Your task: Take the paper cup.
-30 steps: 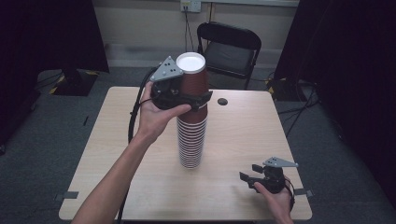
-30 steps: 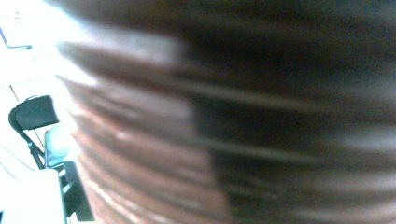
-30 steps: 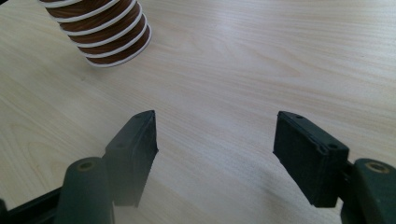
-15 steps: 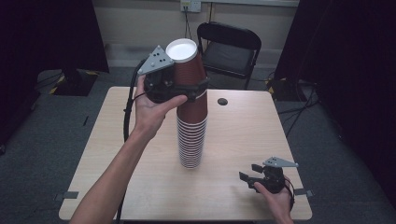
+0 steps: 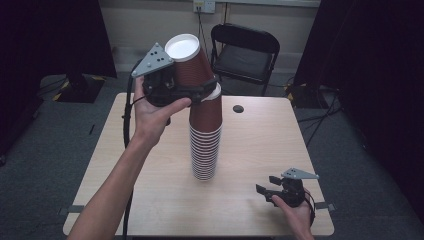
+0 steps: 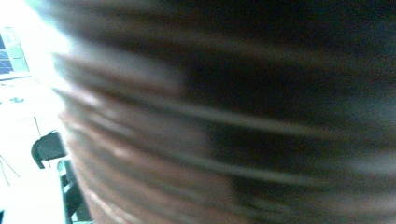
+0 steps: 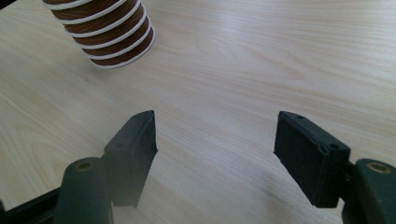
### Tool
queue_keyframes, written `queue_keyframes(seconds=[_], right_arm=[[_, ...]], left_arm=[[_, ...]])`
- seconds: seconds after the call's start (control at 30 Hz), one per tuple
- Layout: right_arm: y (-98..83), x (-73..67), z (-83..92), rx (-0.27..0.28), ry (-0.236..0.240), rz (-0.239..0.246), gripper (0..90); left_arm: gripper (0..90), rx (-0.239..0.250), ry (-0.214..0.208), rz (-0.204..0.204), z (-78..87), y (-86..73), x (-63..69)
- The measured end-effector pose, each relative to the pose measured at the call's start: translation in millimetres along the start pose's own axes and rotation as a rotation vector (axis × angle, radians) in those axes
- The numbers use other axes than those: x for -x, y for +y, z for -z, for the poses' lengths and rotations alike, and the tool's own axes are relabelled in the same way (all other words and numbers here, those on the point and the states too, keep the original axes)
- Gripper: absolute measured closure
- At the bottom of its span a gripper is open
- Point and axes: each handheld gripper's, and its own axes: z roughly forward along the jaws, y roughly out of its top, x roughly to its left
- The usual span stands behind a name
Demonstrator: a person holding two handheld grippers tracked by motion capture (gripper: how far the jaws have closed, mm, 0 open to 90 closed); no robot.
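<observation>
A tall stack of brown paper cups (image 5: 205, 145) with white rims stands upside down in the middle of the wooden table (image 5: 260, 140). My left gripper (image 5: 200, 92) is shut on the top brown cup (image 5: 189, 65), which is raised off the stack and tilted to the left, its white bottom facing up. In the left gripper view the held cup (image 6: 210, 130) is a close brown blur. My right gripper (image 5: 265, 185) rests at the table's front right, open and empty. In the right gripper view the right gripper (image 7: 215, 154) points toward the stack's base (image 7: 112, 32).
A small black round hole or cap (image 5: 238, 108) sits at the table's far side. A black folding chair (image 5: 245, 50) stands behind the table. Bare tabletop lies left and right of the stack.
The left gripper has lifted the top cup up off the stack and tipped it toward the left. The right gripper has stayed where it was.
</observation>
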Motion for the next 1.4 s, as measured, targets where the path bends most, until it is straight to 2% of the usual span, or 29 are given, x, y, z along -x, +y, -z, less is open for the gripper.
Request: queue_keyframes(seconds=[0.1,0.17,0.33,0.47,0.53,0.67,0.77,0.87,1.0,1.03,1.17,1.27,1.33,1.4], right_arm=[[0.2,-0.5,-0.4,-0.002,0.001,0.001,29.4],[0.3,-0.8,-0.4,-0.002,0.002,0.002,29.4],[0.5,-1.7,-0.6,-0.002,0.002,0.003,29.4],[0.5,-1.3,-0.3,-0.001,0.003,0.002,29.4],[0.5,-1.2,-0.3,-0.001,0.002,0.002,29.4],[0.5,-1.7,-0.6,-0.002,0.002,0.002,29.4],[0.7,-1.7,-0.6,-0.003,0.001,0.002,29.2],[0.7,-1.5,-0.5,-0.003,0.002,0.001,29.2],[0.9,-2.4,-1.1,-0.002,0.001,0.003,29.2],[0.9,-2.6,-1.0,-0.002,0.001,0.005,29.2],[1.0,-2.7,-1.3,-0.003,0.002,0.008,29.3],[1.1,-3.4,-1.1,-0.002,0.002,0.012,29.3],[1.2,-3.7,-1.0,0.000,0.002,0.013,29.3],[1.3,-4.0,-1.0,0.000,0.002,0.013,29.3]], left_arm=[[11.8,-0.009,0.014,-0.017,5.1,-0.8,-3.6],[11.8,-0.006,0.014,-0.004,8.2,-2.4,-5.7],[11.8,-0.001,0.029,-0.002,19.3,-4.6,-9.4],[11.8,0.005,0.029,0.024,28.6,-9.2,-13.2],[11.8,0.001,0.038,0.029,32.9,-13.2,-15.0],[11.8,-0.008,0.056,0.005,41.1,-20.5,-18.0],[11.8,-0.004,0.056,0.021,47.8,-25.1,-20.8],[11.8,-0.014,0.069,0.019,53.9,-30.3,-23.4],[11.9,0.010,0.039,0.057,59.8,-38.1,-28.3],[11.9,0.003,0.046,0.051,62.1,-40.5,-29.4],[11.9,-0.010,0.045,0.066,65.9,-50.1,-30.8],[11.8,-0.018,0.058,0.067,68.0,-58.2,-30.5],[11.9,-0.020,0.086,0.081,70.2,-64.1,-31.0],[11.9,-0.008,0.099,0.071,71.5,-71.2,-31.0]])
